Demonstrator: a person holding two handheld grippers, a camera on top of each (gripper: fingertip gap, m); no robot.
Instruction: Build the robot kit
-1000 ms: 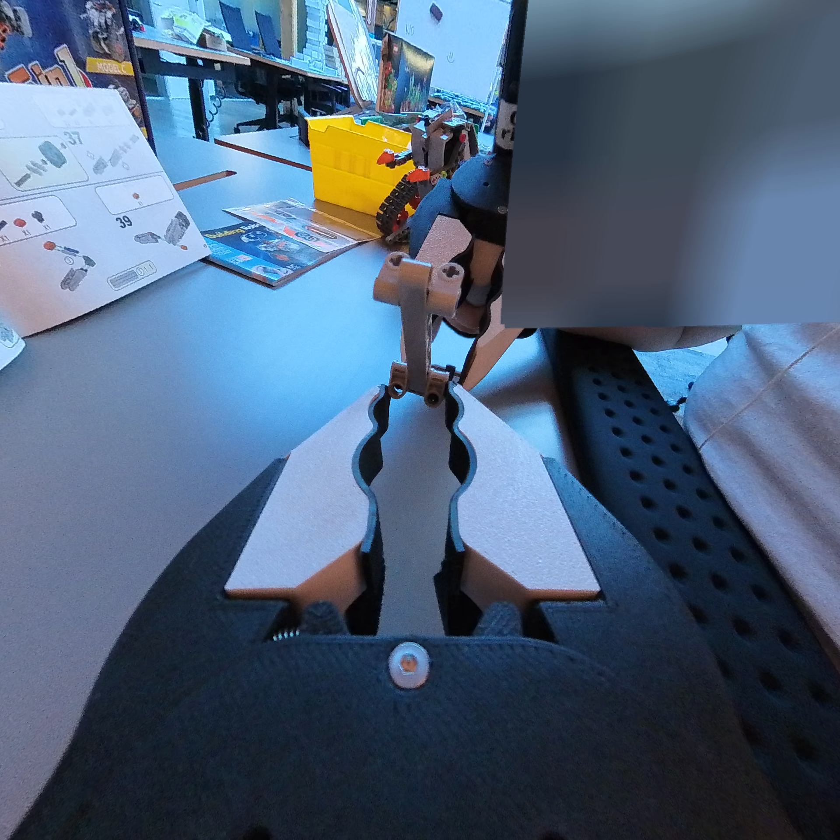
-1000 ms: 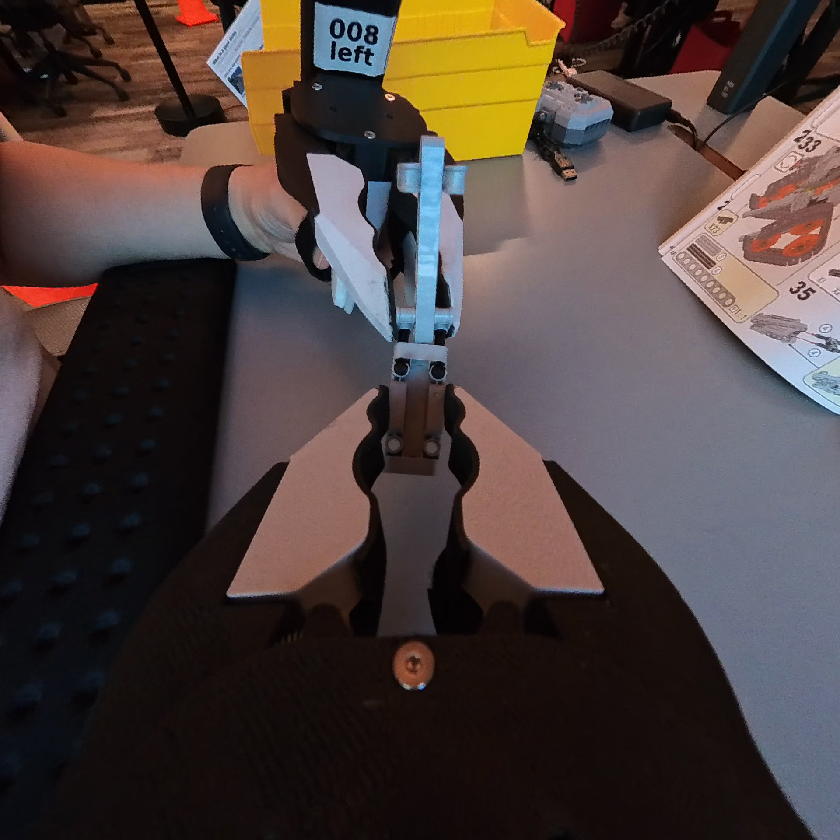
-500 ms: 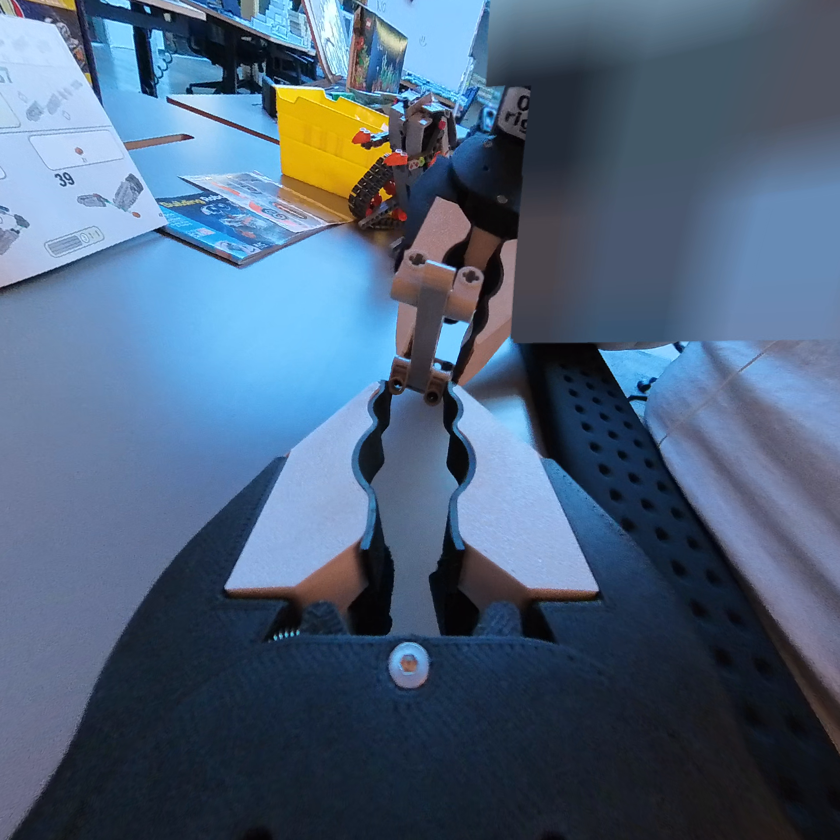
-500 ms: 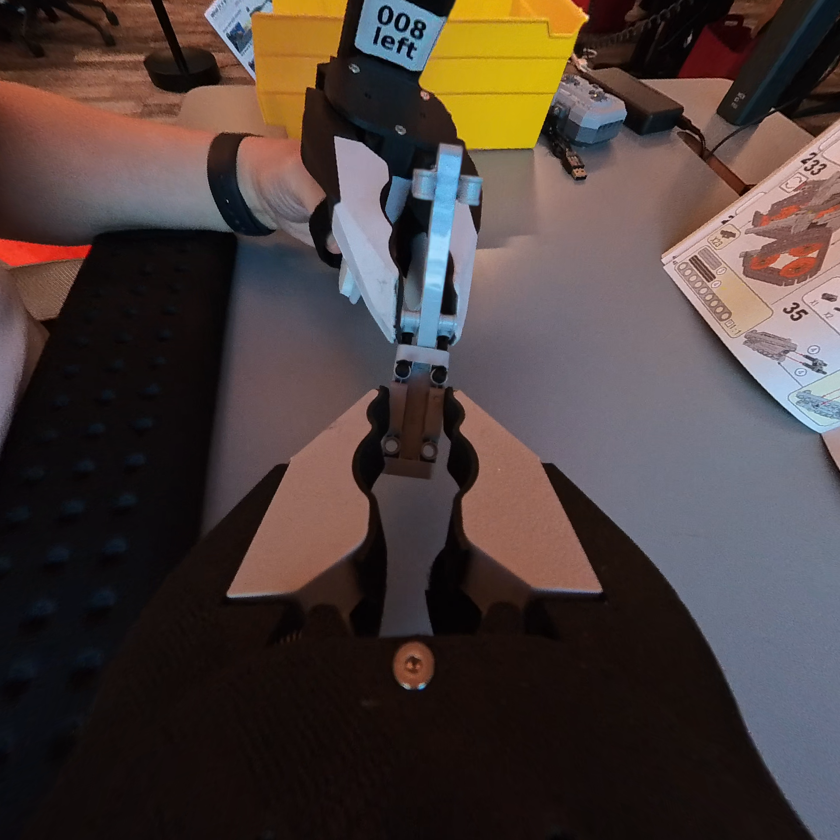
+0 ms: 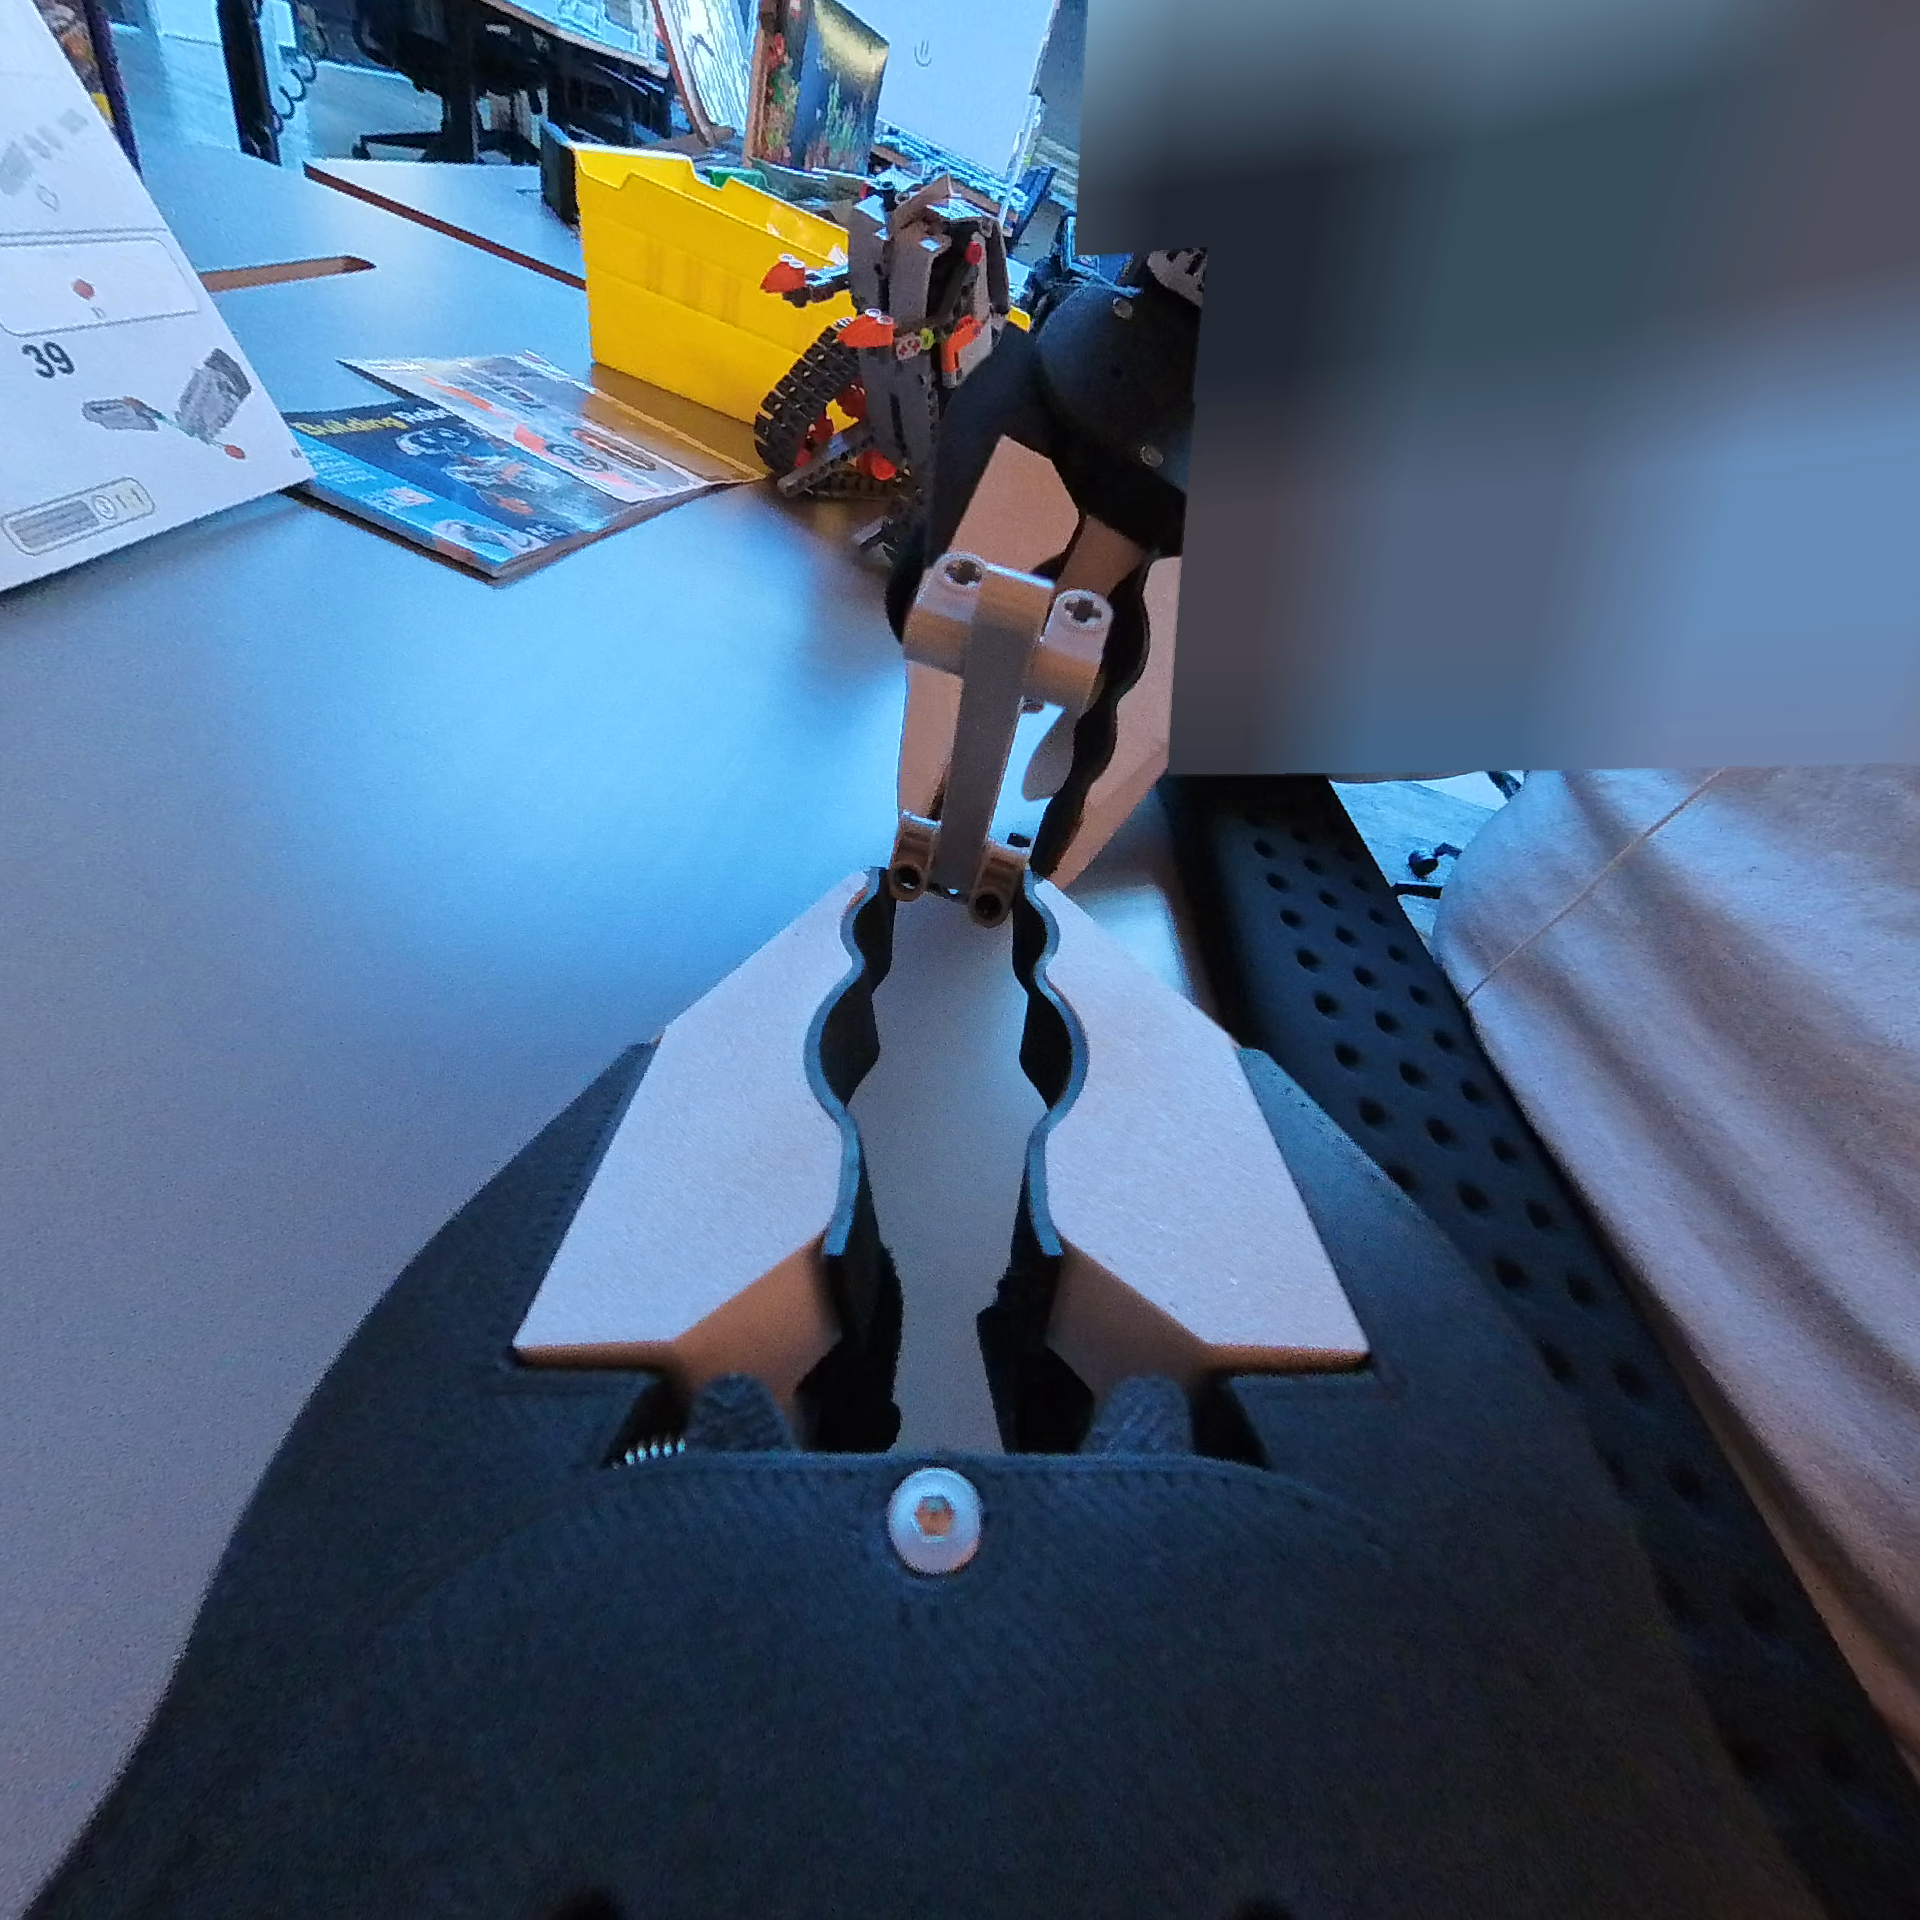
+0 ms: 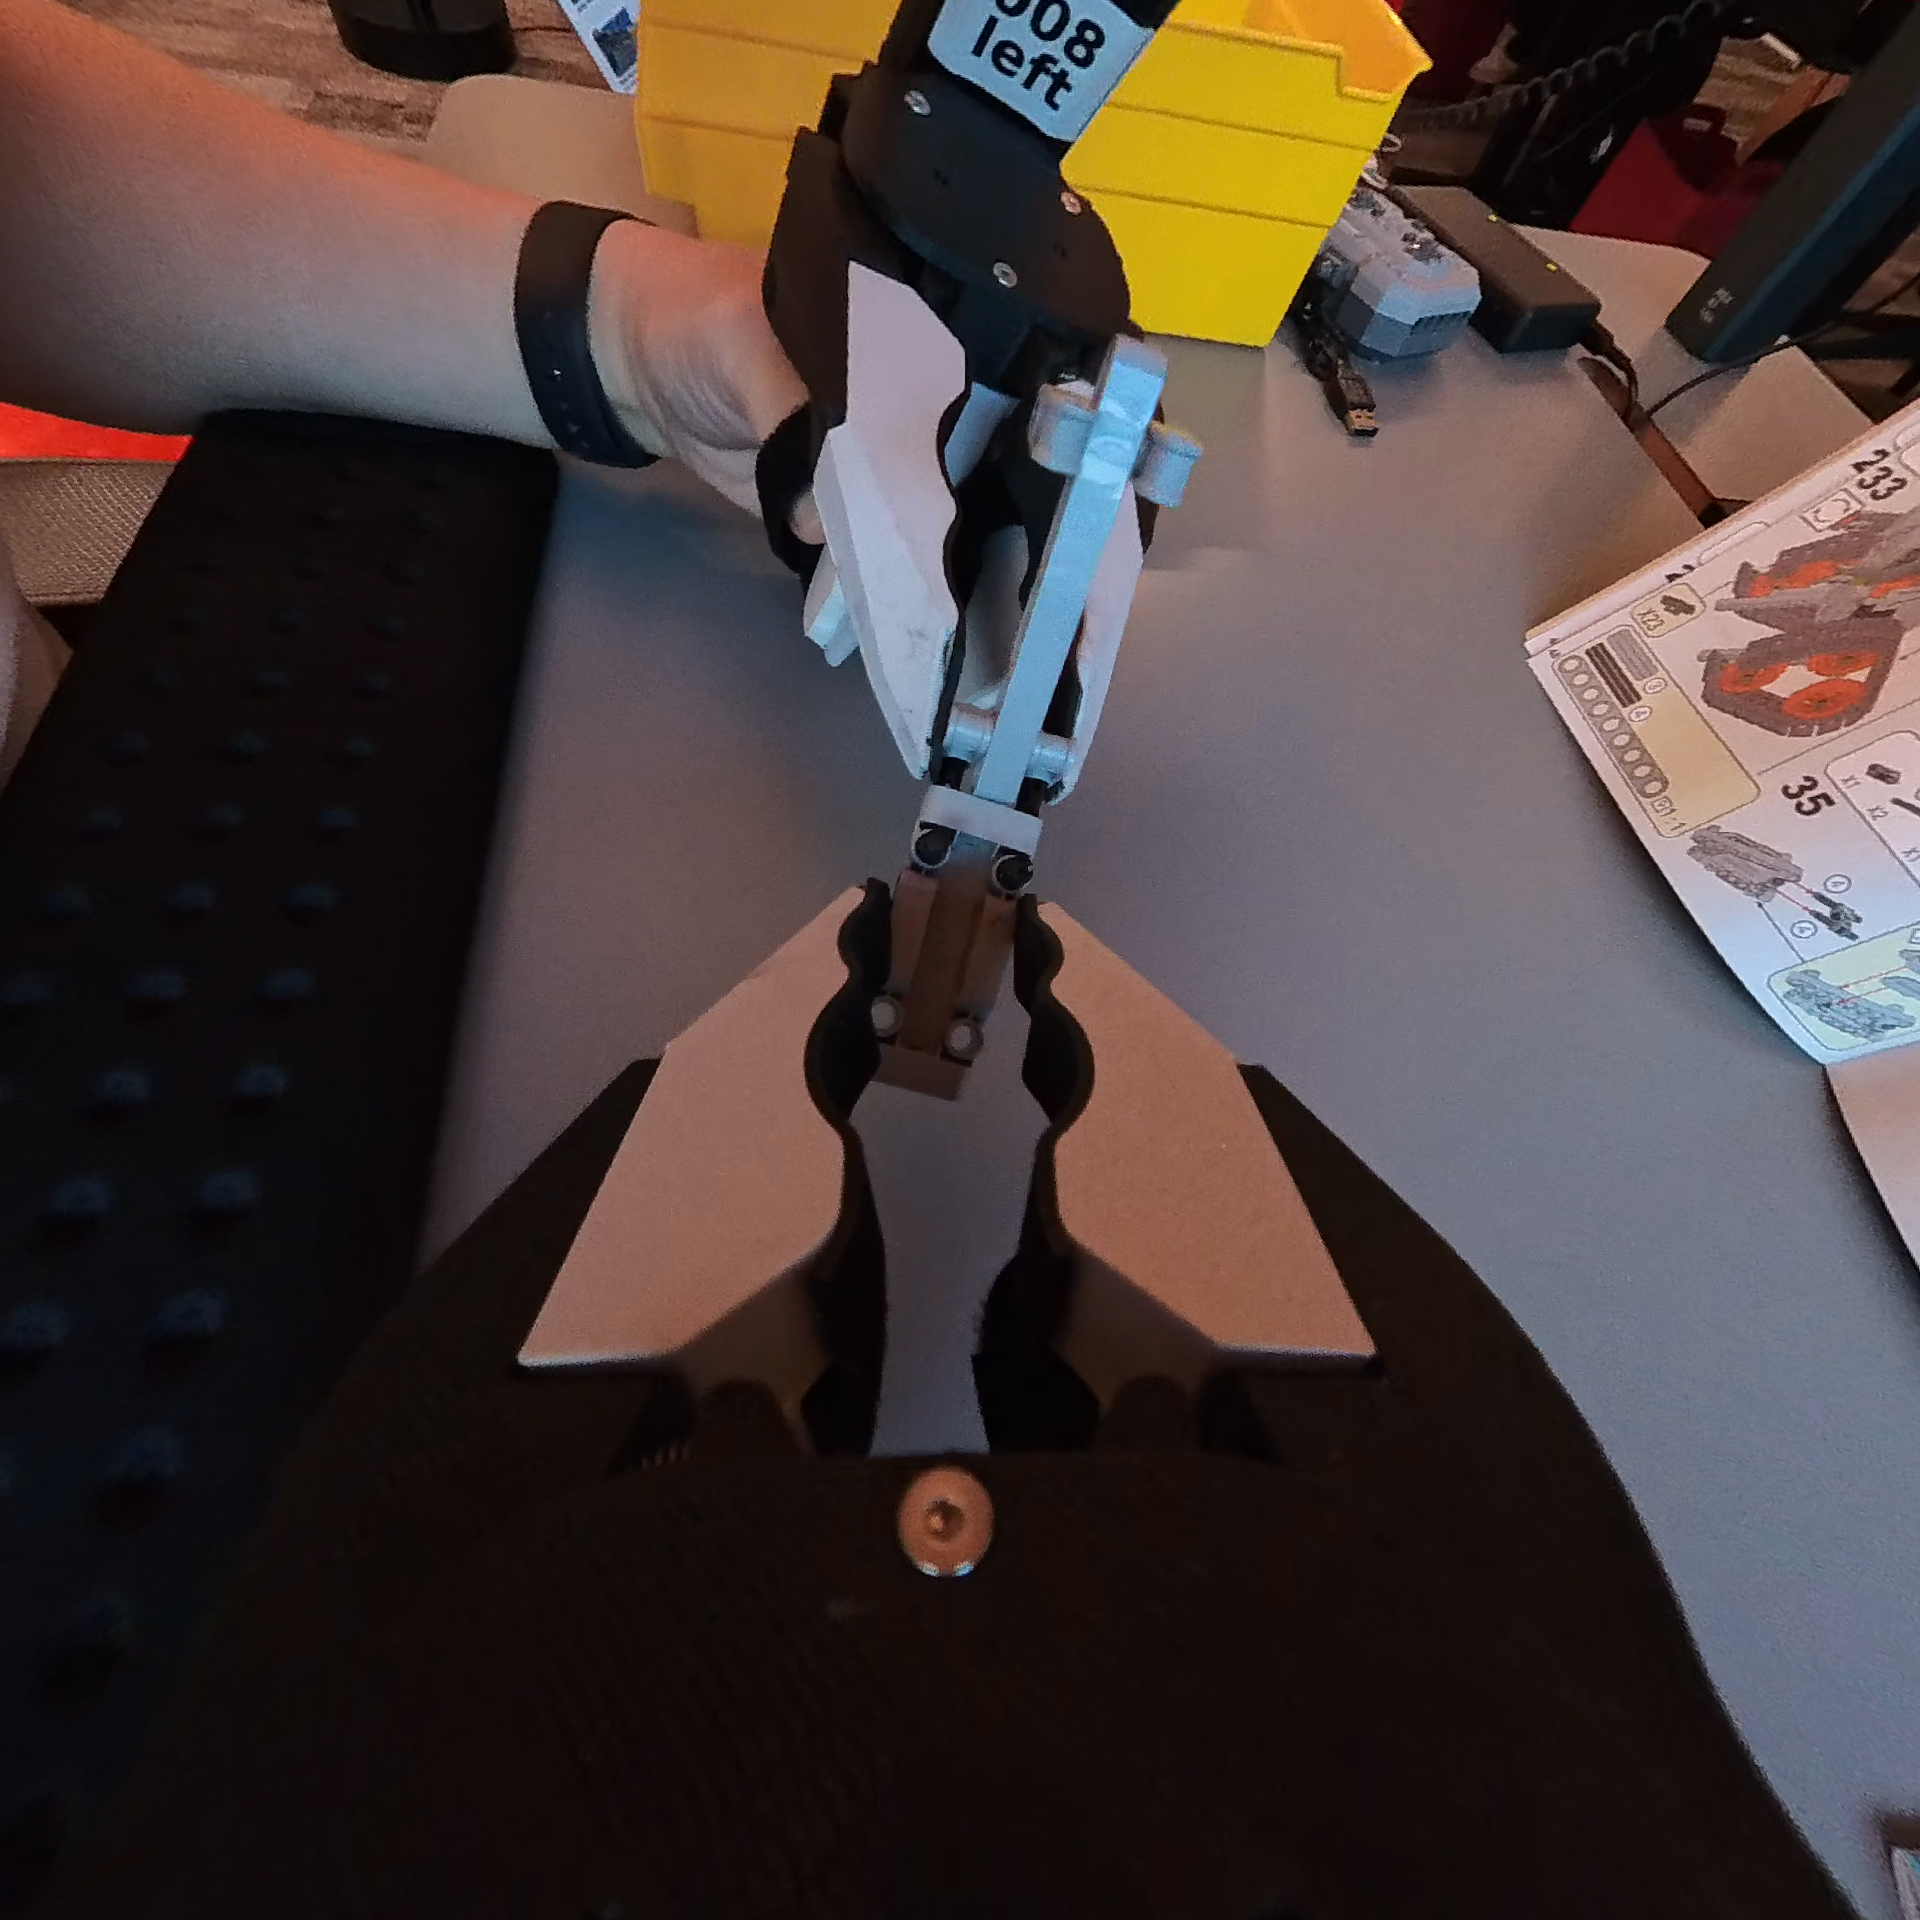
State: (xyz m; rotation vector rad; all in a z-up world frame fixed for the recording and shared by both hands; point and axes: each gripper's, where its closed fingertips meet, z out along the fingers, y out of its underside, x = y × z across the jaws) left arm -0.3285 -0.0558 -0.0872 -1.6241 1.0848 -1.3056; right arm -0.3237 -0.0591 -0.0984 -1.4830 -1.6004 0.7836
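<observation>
The left gripper (image 5: 951,883) has its two pale, wavy-edged fingers (image 5: 717,1143) clenched at the very tips on the lower end of a long grey plastic beam (image 5: 982,727), a flat bar with a short cross-tube at each end; the beam stands almost upright in front of it, above the smooth grey table (image 5: 416,831) near the table's front edge. The right gripper (image 6: 951,914) meets it from the opposite side, its fingers (image 6: 727,1143) closed around a small brown-grey plastic block (image 6: 940,987) with round pin holes, which sits between the scalloped tips and joins the bottom of the beam (image 6: 1060,623) through black pins. In the right wrist view the left gripper (image 6: 997,769) shows head-on, black textured body, held by a hand (image 6: 696,384) with a dark wristband. A black perforated mat (image 6: 208,831) lies along the table's near edge. Farther back stand a glossy yellow plastic bin (image 5: 686,281), a grey and orange tracked brick model (image 5: 894,353) just beside it, a flat colour booklet (image 5: 499,457), and a white printed instruction sheet (image 5: 114,364) at the left. Another instruction sheet (image 6: 1766,727) lies at the table's right edge.
</observation>
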